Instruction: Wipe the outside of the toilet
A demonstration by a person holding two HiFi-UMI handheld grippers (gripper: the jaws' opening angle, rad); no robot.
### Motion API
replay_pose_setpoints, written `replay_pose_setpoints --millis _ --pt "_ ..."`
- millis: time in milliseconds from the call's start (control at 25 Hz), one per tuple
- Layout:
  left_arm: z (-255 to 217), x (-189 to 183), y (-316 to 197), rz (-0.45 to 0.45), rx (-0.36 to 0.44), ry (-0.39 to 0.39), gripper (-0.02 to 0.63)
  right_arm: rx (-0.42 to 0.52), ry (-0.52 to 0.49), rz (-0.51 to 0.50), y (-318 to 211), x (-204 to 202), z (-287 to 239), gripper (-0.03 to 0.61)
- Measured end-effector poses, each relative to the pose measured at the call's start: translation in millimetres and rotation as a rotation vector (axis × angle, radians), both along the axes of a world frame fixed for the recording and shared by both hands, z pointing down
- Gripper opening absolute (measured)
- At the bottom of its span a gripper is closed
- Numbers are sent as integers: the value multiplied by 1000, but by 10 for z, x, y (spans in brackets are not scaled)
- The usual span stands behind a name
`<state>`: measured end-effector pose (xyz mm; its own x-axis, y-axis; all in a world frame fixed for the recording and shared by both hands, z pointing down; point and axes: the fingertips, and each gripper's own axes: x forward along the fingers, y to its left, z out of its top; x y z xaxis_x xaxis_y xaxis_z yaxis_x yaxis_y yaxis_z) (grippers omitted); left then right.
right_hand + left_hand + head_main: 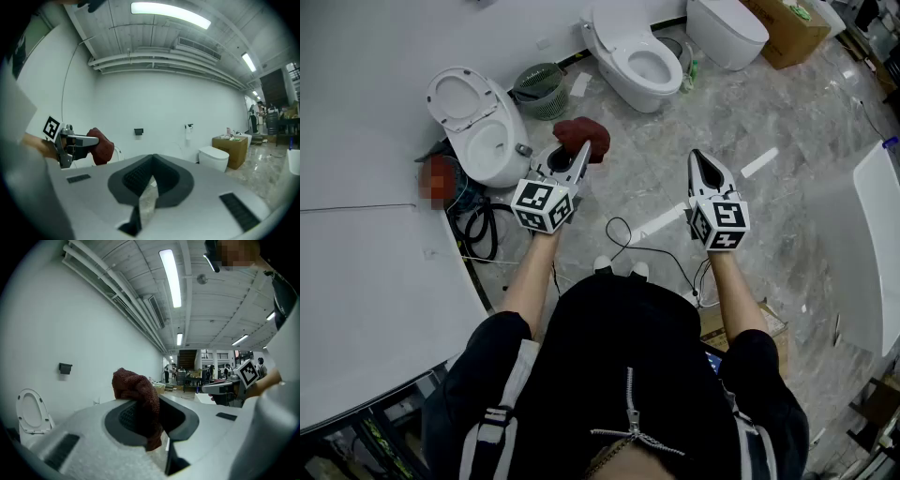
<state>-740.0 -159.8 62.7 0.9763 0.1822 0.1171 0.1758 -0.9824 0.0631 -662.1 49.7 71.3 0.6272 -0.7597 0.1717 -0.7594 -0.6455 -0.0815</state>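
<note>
3 toilets (478, 131) (635, 54) (727, 28); 1 cloth (584, 136) in left gripper (579, 156).

The head view looks steeply down from above the person onto the left gripper (580, 155), the right gripper (700, 157) and the grey floor (787, 122). The left gripper view sits close behind its own jaws, facing roughly level down the room and up at the ceiling (154, 287). The right gripper view faces the white wall (164, 103) squarely. Each gripper view catches the other gripper at its edge. All three share the red cloth (584, 134); the head and left gripper views share the lid-up toilet (478, 127).
</note>
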Motion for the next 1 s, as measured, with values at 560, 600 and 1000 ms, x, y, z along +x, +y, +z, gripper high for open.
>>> replay_pose_setpoints --millis 560,600,1000 --pt "81 18 286 -23 4 -10 66 -19 13 -102 162 -73 86 3" --pt "87 20 303 -24 4 -12 66 -19 7 -104 172 -67 100 3" --pt "121 267 287 -24 1 -17 66 -23 -29 -93 148 178 192 3"
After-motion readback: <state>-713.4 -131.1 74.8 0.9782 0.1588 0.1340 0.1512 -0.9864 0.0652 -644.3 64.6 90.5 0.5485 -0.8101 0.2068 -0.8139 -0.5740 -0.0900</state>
